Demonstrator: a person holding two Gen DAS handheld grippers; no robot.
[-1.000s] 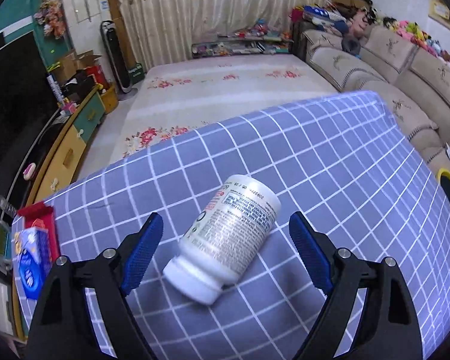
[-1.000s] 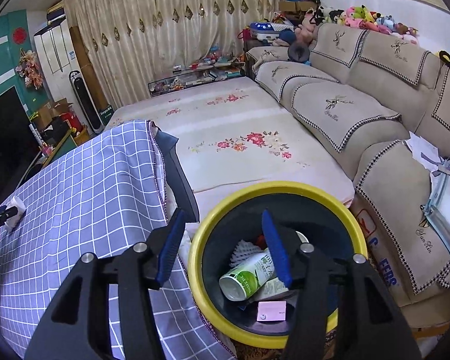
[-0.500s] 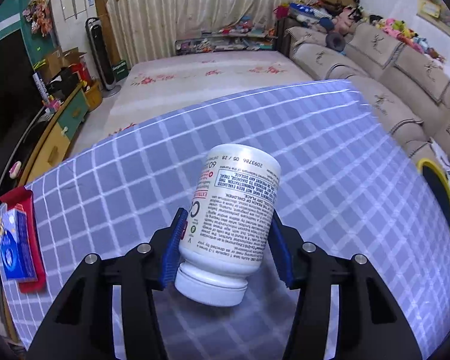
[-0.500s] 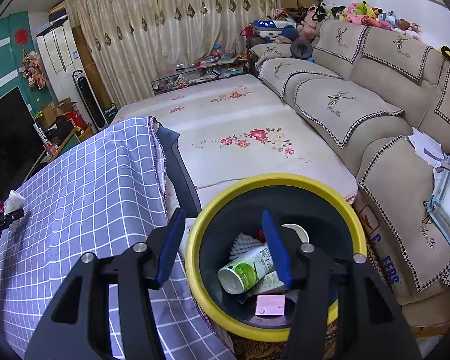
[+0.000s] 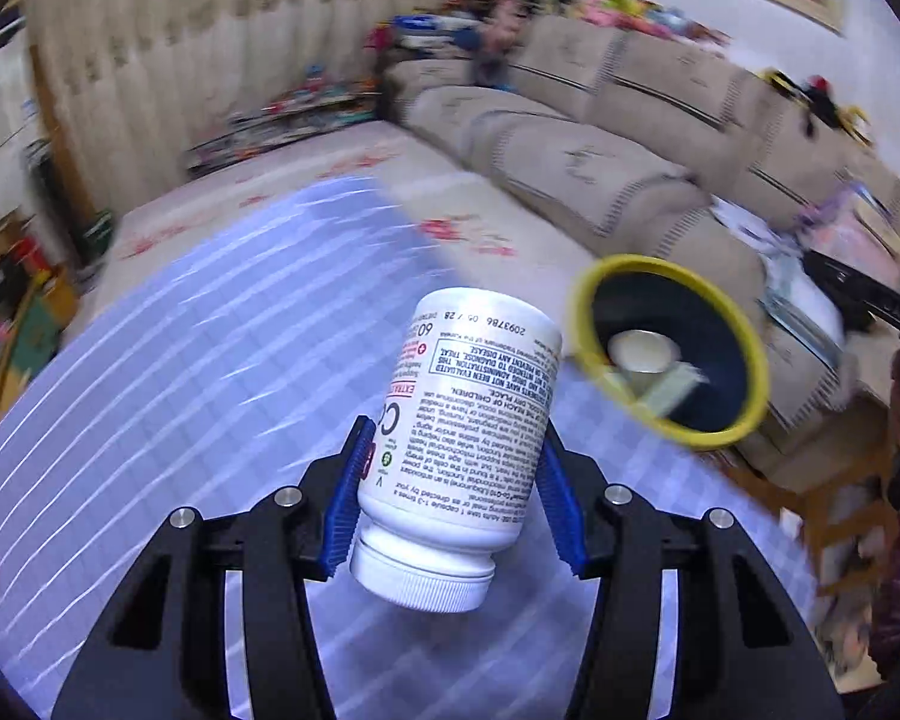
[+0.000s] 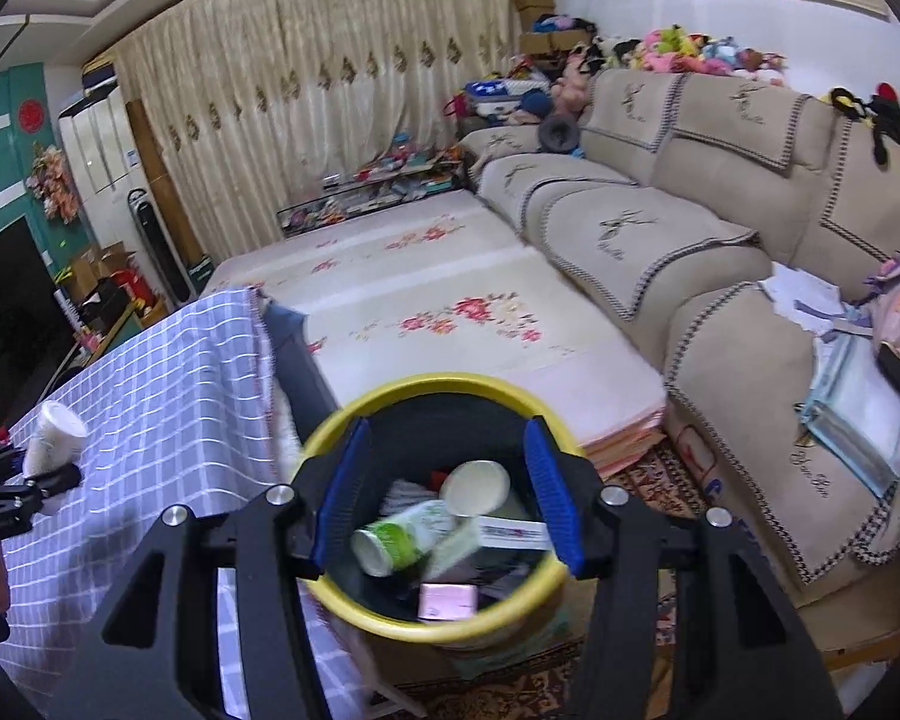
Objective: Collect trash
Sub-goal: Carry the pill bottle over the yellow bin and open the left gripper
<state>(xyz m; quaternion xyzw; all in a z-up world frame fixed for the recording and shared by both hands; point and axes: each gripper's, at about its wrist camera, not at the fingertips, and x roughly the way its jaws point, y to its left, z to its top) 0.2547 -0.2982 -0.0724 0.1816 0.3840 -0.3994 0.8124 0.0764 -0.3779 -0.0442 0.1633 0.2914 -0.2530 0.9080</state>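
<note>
My left gripper (image 5: pixel 453 501) is shut on a white pill bottle (image 5: pixel 462 444), cap toward the camera, held above the blue checked tablecloth (image 5: pixel 210 372). The yellow-rimmed trash bin (image 5: pixel 669 354) lies ahead to the right, off the table edge. In the right wrist view my right gripper (image 6: pixel 447 495) hangs open and empty over the same bin (image 6: pixel 432 618), which holds a green can (image 6: pixel 399 534), boxes and other trash. The bottle in the left gripper shows far left (image 6: pixel 54 438).
A beige sofa (image 6: pixel 690 240) runs along the right with papers and a bag on it. A floral mat (image 6: pixel 450 312) covers the floor beyond the table. A TV and cabinets stand at the left.
My left gripper closed on the pill bottle, lifted it off the table and swung right toward the bin. The right gripper stayed over the bin, shifting slightly.
</note>
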